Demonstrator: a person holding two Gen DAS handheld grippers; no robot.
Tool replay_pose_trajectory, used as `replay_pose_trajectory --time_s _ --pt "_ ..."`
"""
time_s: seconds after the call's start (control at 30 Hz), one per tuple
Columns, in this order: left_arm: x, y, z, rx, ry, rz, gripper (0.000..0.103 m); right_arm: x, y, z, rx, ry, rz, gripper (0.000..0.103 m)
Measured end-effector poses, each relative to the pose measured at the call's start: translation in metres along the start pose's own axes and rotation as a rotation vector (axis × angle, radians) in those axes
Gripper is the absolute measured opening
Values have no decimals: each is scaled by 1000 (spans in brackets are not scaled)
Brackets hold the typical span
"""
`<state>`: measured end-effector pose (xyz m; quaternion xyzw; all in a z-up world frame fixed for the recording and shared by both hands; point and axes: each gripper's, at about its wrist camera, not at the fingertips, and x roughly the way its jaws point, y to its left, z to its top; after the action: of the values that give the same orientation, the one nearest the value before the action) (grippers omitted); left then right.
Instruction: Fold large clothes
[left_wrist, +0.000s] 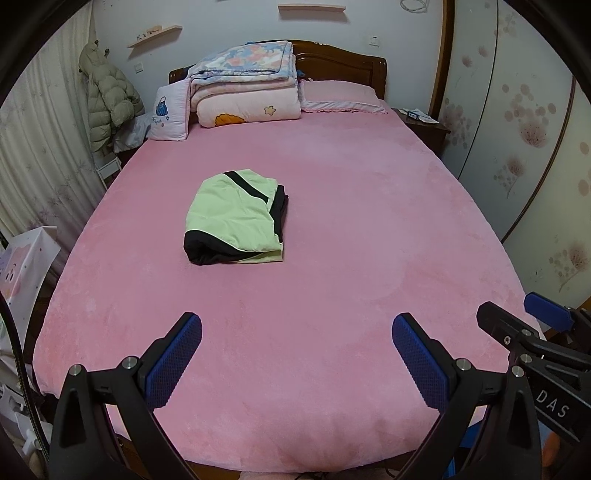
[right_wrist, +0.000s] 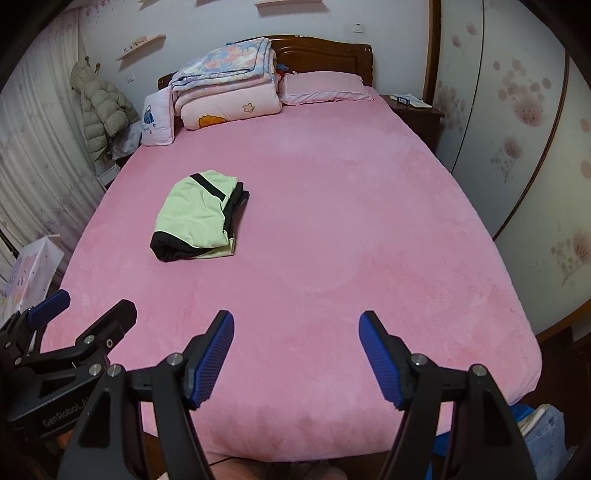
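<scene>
Clothing here is one folded green-and-black garment (left_wrist: 236, 218) lying on the pink bed (left_wrist: 332, 240) toward its left edge, about midway along, its inner layers hidden by the fold. Two folded quilts (left_wrist: 245, 85), two pillows (left_wrist: 341, 96) and one padded coat (left_wrist: 109, 99) are at the headboard end, the cushion's small script unreadable. Left gripper (left_wrist: 295, 354) and right gripper (right_wrist: 295, 350) both hang wide and empty over the foot edge; "DAS" and "GenRobot" show on their bodies, cut off.

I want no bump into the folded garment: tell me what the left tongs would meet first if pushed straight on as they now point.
Most likely the bare pink bed cover. The left tongs stand open and empty, tilted down toward it. The folded green and black garment lies farther up the bed, probably beyond that line, though depth is hard to judge.
</scene>
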<state>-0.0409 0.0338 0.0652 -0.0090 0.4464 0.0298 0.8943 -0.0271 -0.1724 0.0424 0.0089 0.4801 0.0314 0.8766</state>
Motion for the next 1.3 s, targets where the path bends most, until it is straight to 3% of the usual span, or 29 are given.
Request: replay_pose_trajectory --time_s 1.3 --pt "6 -6 -7 -10 37 16 102 -1 -5 -7 -4 9 -38 71"
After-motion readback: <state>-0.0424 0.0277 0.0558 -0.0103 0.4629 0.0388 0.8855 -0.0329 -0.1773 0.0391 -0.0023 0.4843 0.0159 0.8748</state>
